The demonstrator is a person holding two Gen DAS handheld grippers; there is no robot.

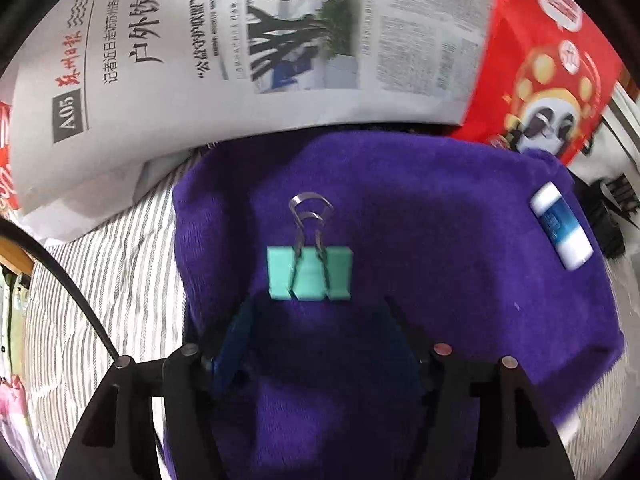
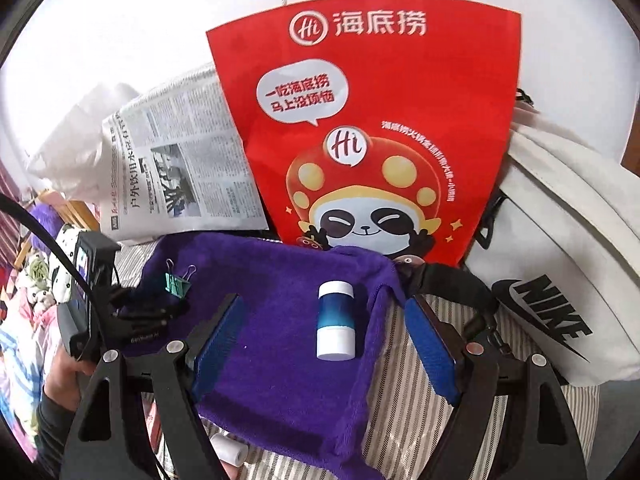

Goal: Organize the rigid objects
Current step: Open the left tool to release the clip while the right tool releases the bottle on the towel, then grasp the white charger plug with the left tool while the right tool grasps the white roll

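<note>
The left gripper [image 1: 316, 320] stands with its jaws apart and nothing between them — the mint-green binder clip [image 1: 310, 274] lies just beyond the fingertips, free on the purple towel [image 1: 440, 240], its wire handles pointing away. The right gripper [image 2: 324, 340] is spread wide too, gripping nothing; between its blue pads [image 2: 432, 348] the white-and-blue eraser [image 2: 336, 320] lies on the same towel, touching neither pad. The eraser sits near the towel's right edge, well apart from the clip. Beyond the towel a newspaper [image 1: 240, 60] and a red paper bag [image 2: 368, 120] stand upright. A white Nike bag [image 2: 560, 280] rests to the right — all on striped bedding [image 1: 100, 280].
</note>
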